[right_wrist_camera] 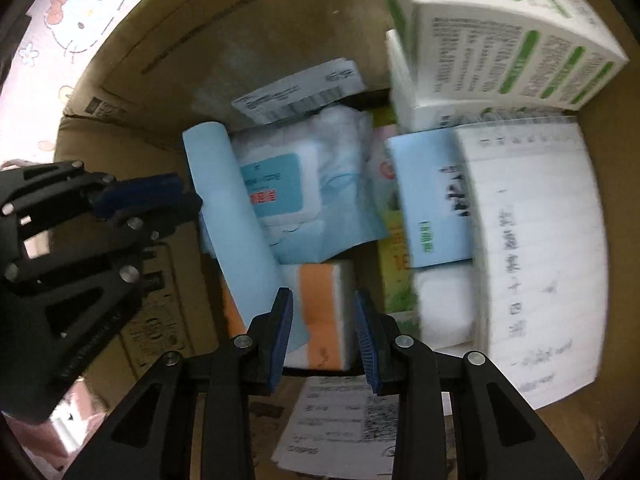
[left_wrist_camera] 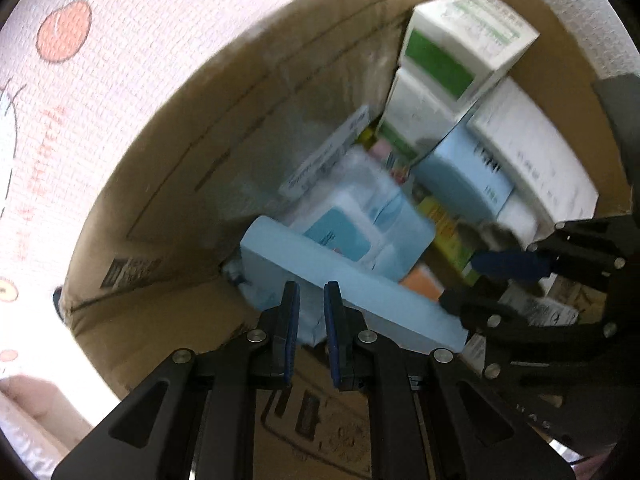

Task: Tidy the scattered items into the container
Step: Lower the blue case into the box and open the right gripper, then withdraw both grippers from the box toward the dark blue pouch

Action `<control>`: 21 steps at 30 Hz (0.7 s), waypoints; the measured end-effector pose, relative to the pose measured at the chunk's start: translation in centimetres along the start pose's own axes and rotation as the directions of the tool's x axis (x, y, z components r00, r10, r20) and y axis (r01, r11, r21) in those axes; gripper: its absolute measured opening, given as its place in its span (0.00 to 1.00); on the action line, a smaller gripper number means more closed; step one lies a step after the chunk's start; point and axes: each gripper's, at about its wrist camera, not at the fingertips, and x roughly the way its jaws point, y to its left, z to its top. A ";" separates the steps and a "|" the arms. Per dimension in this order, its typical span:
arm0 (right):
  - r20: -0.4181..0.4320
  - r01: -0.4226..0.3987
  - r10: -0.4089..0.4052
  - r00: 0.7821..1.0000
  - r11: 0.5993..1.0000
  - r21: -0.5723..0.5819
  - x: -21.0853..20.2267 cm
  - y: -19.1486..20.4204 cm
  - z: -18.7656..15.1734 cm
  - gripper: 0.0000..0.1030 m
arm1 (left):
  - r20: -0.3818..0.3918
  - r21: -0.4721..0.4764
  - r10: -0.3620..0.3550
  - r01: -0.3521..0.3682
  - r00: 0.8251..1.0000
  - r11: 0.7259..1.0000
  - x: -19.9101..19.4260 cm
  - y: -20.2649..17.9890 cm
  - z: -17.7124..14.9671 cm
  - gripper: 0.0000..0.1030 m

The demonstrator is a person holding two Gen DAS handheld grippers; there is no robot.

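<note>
A brown cardboard box (left_wrist_camera: 160, 184) holds several items: a long light blue box (left_wrist_camera: 348, 284), a blue wet-wipes pack (left_wrist_camera: 360, 220), white-and-green cartons (left_wrist_camera: 460, 36) and a light blue carton (left_wrist_camera: 460, 176). My left gripper (left_wrist_camera: 312, 300) hangs open and empty inside the box, just above the long blue box. My right gripper (right_wrist_camera: 323, 312) is open and empty over an orange-and-white pack (right_wrist_camera: 324, 296). The long blue box (right_wrist_camera: 232, 216) and wipes pack (right_wrist_camera: 288, 184) show there too. Each gripper appears in the other's view, the left (right_wrist_camera: 160, 196) and the right (left_wrist_camera: 500, 276).
A white sheet with text (right_wrist_camera: 536, 248) lies against the box's right wall. A shipping label (right_wrist_camera: 336, 420) lies on the box floor. A pink cartoon-print cloth (left_wrist_camera: 60, 92) surrounds the box outside.
</note>
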 end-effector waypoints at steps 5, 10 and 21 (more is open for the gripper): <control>-0.026 -0.024 0.024 0.999 1.000 -0.006 0.2 0.2 -0.5 0.28 | -0.013 0.001 -0.032 0.032 0.999 0.999 0.4 -0.6 0.7 0.19; -0.004 -0.032 0.032 0.999 0.999 0.003 0.1 0.5 -0.8 0.28 | -0.111 -0.034 -0.092 0.089 0.990 0.995 1.9 -0.3 0.4 0.23; 0.050 -0.011 0.010 0.999 1.000 0.026 -0.1 2.2 -0.6 0.43 | 0.059 -0.121 -0.049 0.056 0.997 0.991 -5.8 2.3 1.3 0.30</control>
